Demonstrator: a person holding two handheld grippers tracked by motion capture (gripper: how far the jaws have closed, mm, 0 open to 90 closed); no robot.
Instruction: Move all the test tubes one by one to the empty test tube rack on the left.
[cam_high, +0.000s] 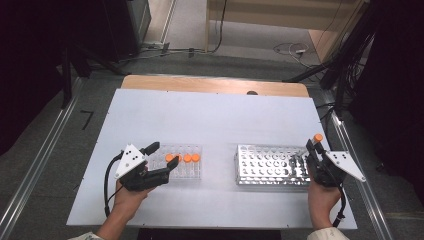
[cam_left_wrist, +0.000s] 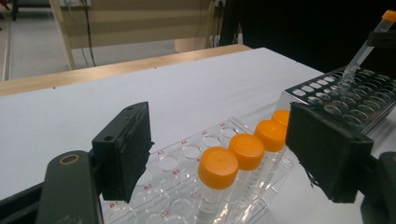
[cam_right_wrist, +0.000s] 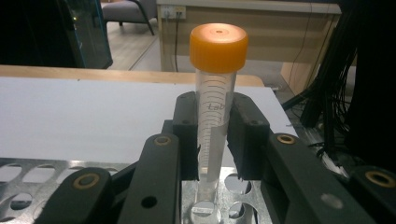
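A clear plastic rack (cam_high: 182, 172) at the left holds several orange-capped tubes (cam_high: 183, 158) in a row. My left gripper (cam_high: 161, 156) is open, its jaws wide on either side of the row's near end; in the left gripper view (cam_left_wrist: 224, 140) the caps (cam_left_wrist: 217, 167) lie between the black pads (cam_left_wrist: 125, 149), untouched. A perforated metal rack (cam_high: 272, 165) stands at the right. My right gripper (cam_right_wrist: 215, 135) is shut on one clear tube (cam_right_wrist: 215, 112) with an orange cap (cam_right_wrist: 218, 46), held upright, its tip just over a hole (cam_right_wrist: 204, 208) at the rack's right end (cam_high: 312, 148).
The white board (cam_high: 210, 120) covers the wooden table, whose far edge (cam_high: 215, 84) shows behind. A metal rail (cam_high: 357, 165) runs close along the right side. Cables and dark stands crowd the floor at the back right.
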